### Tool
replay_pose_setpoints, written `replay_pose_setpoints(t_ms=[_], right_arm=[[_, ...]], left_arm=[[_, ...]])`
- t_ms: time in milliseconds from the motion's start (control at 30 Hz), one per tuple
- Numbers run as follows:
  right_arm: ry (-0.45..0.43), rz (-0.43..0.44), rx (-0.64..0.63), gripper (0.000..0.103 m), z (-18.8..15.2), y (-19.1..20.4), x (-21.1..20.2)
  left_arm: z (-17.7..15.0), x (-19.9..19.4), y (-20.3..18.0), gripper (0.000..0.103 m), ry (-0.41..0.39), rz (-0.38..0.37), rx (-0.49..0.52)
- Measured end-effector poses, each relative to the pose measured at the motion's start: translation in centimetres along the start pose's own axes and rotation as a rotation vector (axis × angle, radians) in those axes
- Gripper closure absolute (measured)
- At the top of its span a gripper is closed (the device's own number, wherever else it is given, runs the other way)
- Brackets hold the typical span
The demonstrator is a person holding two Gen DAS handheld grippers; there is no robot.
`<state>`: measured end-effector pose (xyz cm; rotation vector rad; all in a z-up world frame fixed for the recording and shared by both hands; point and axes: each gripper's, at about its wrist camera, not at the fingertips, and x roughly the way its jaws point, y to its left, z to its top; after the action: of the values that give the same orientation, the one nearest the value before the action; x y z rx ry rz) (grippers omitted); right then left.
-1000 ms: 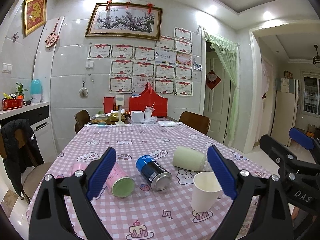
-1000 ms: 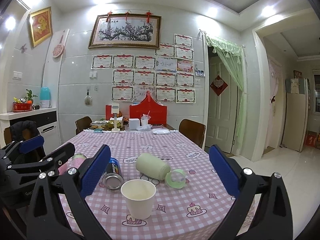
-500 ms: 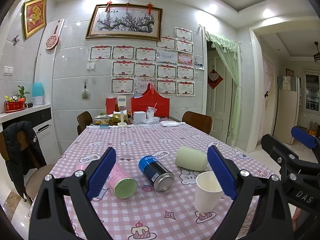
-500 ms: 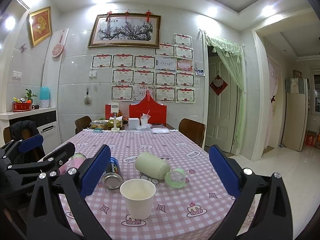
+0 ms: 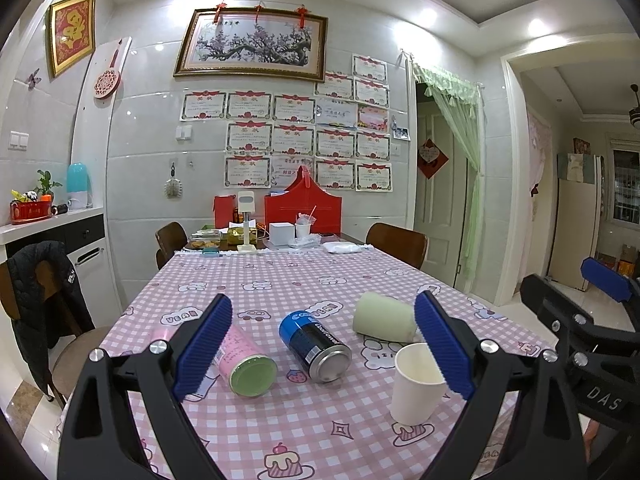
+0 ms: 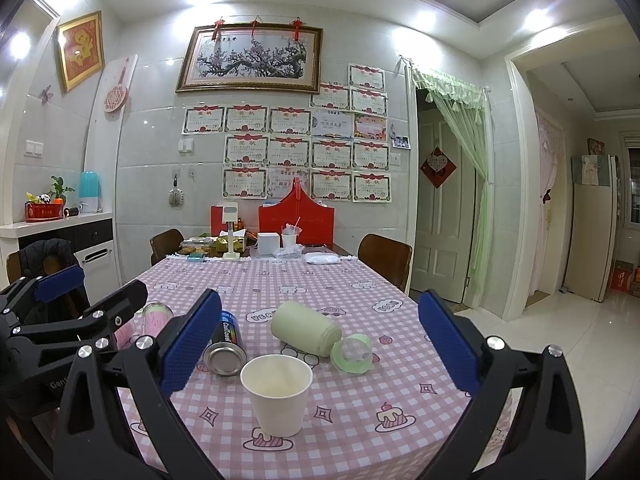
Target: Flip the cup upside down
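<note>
A white paper cup (image 6: 277, 394) stands upright, mouth up, near the front edge of the pink checked table (image 6: 360, 412). It sits low between my right gripper's (image 6: 320, 344) open blue pads, a little ahead of them. In the left wrist view the cup (image 5: 415, 384) is at the lower right, partly behind the right pad (image 5: 440, 344). My left gripper (image 5: 322, 344) is open and empty, left of the cup, over the cans.
A blue can (image 5: 316, 346) and a pink can (image 5: 244, 360) lie on their sides left of the cup. A pale green bottle (image 6: 306, 330) lies behind it, its green cap (image 6: 352, 354) beside it. Chairs flank the table; clutter stands at the far end.
Both views shifted slightly: the left gripper has risen and tilted a little. The cup and cans have not moved. Both grippers stay open.
</note>
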<state>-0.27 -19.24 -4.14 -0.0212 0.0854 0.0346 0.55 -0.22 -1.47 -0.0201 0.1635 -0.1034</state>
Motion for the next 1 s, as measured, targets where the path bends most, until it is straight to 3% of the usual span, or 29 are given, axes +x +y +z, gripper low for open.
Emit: replay_pose_setpoints(t_ms=[1000], right_arm=[[0.012,0.003,0.001,0.008,-0.79,0.33,0.26]], left_arm=[[-0.15,-0.28,0.16,0.012,-0.012,0.021,0.014]])
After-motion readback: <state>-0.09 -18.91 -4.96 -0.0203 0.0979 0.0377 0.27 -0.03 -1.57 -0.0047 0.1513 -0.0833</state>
